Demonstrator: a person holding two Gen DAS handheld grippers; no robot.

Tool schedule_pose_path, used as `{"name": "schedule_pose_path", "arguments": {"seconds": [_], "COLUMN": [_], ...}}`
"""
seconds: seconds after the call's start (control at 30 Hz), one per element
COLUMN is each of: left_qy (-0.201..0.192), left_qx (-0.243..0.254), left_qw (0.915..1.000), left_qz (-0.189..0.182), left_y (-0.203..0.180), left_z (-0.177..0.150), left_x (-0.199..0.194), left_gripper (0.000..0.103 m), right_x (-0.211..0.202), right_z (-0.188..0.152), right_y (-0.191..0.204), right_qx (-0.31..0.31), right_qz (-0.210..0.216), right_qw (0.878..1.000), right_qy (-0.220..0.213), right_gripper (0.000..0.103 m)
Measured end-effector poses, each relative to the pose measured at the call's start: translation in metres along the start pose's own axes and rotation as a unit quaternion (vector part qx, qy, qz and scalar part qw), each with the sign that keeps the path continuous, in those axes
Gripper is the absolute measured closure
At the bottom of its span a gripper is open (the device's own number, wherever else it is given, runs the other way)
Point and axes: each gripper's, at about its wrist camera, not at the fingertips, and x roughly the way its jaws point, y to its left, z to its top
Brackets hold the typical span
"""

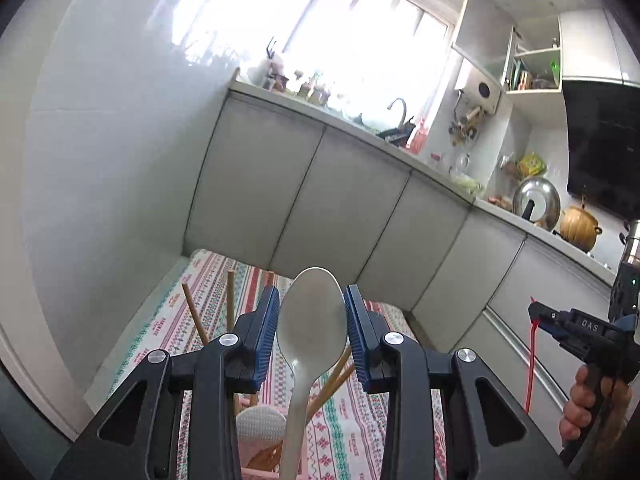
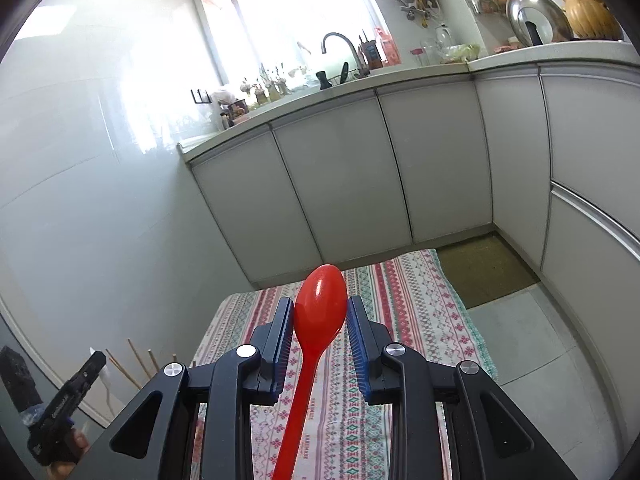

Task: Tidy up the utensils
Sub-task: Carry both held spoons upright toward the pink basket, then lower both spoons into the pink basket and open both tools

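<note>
My left gripper (image 1: 312, 300) is shut on the bowl of a white spoon (image 1: 312, 320), whose handle runs down toward the camera. Below it, wooden chopsticks (image 1: 231, 300) stand up from a holder mostly hidden by the fingers, beside a white perforated round piece (image 1: 260, 424). In the right wrist view my right gripper (image 2: 320, 308) is shut on the bowl of a red spoon (image 2: 320, 300), lifted over the striped patterned tablecloth (image 2: 420, 320). Each gripper also shows at the other view's edge: the right gripper (image 1: 538, 314) with the red handle hanging, and the left gripper (image 2: 80, 384) beside the chopsticks (image 2: 136, 360).
Grey cabinet doors (image 2: 440, 168) stand just beyond the table's far edge, under a counter with a sink faucet (image 2: 340, 42), a pot lid (image 2: 536, 12) and a brown pot (image 2: 592, 16). A white wall (image 2: 80, 200) is on the left and a floor mat (image 2: 480, 268) on the right.
</note>
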Motion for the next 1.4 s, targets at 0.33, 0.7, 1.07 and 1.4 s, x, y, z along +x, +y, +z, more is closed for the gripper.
{"name": "schedule_pose_path", "arguments": {"seconds": [0.33, 0.7, 1.07, 1.4], "left_qy": [-0.085, -0.142, -0.11, -0.068], "left_qx": [-0.006, 0.07, 0.032, -0.062], "left_qw": [0.9961, 0.9845, 0.9909, 0.9928], "left_qz": [0.026, 0.075, 0.069, 0.076], "left_y": [0.012, -0.014, -0.005, 0.03], "left_z": [-0.016, -0.058, -0.058, -0.003], "left_x": [0.014, 0.025, 0.014, -0.042], "left_gripper": [0.068, 0.067, 0.026, 0.02], "right_x": [0.021, 0.035, 0.029, 0.025], "right_z": [-0.011, -0.016, -0.015, -0.024], "right_y": [0.013, 0.012, 0.013, 0.033], "right_qx": [-0.012, -0.012, -0.014, -0.017], "right_qz": [0.003, 0.004, 0.016, 0.043], "right_qw": [1.0, 1.0, 1.0, 0.999], "right_qy": [0.011, 0.022, 0.015, 0.005], "right_gripper": [0.076, 0.076, 0.076, 0.076]}}
